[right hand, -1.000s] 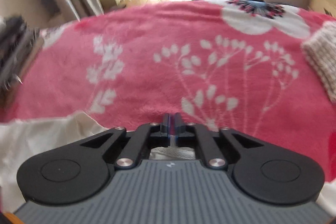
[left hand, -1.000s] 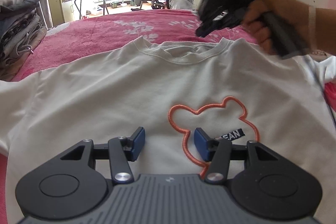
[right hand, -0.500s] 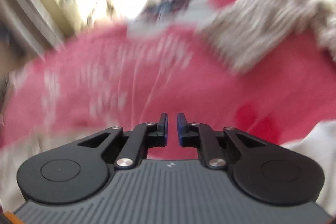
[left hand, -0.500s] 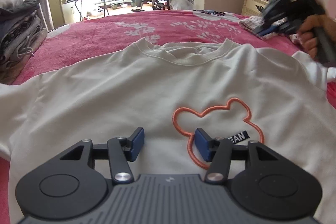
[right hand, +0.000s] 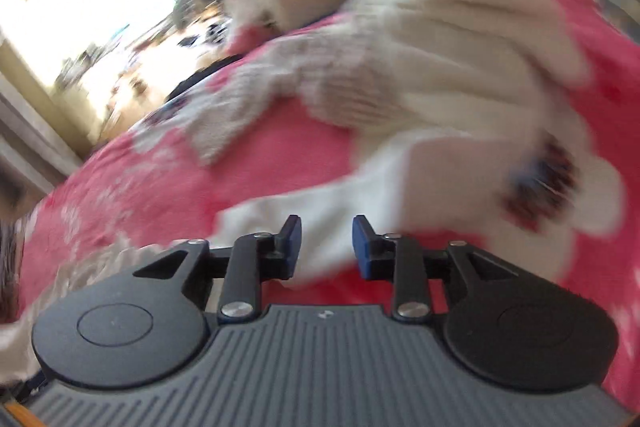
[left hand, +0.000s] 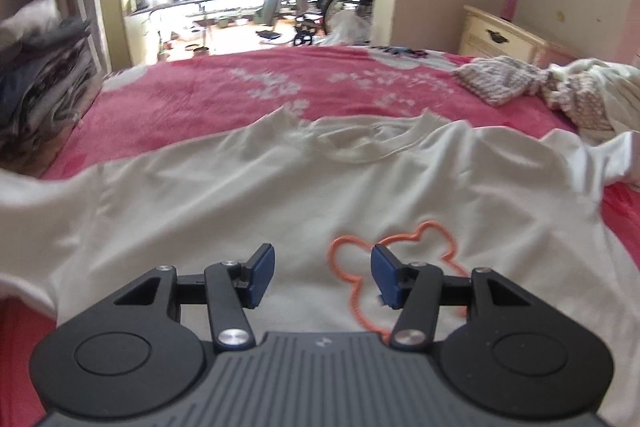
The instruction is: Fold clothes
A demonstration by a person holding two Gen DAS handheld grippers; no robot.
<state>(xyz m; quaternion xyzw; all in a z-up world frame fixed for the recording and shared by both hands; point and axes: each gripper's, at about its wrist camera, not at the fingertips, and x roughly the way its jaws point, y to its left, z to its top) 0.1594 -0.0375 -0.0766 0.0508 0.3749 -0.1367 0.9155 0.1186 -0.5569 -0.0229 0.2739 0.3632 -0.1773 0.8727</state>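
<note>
On the far left of the bed, as my left wrist camera shows it, sits a stack of folded clothes (left hand: 40, 83). Next comes the red flowered blanket (left hand: 192, 99), and spread flat across it, front up, the white T-shirt (left hand: 248, 195) I am to fold, collar away from me, an orange bear outline (left hand: 394, 259) on its chest. My left gripper (left hand: 322, 273) hovers over the chest, fingers about half open with nothing between them. Further right, a loose heap of unfolded clothes (left hand: 560, 87) lies near a cream nightstand (left hand: 500, 35).

My right gripper (right hand: 326, 245) shows only in its own badly blurred view. Its jaws have just been opening and now stand narrowly apart, empty, above what looks like the shirt's right sleeve (right hand: 360, 187).

I judge the shirt light, soft and limp: it will sag and wrinkle when lifted and offers no stiff edge. Pinching the sleeve hem or shoulder seam, with a matching point on the other side, should carry the fold evenly.
</note>
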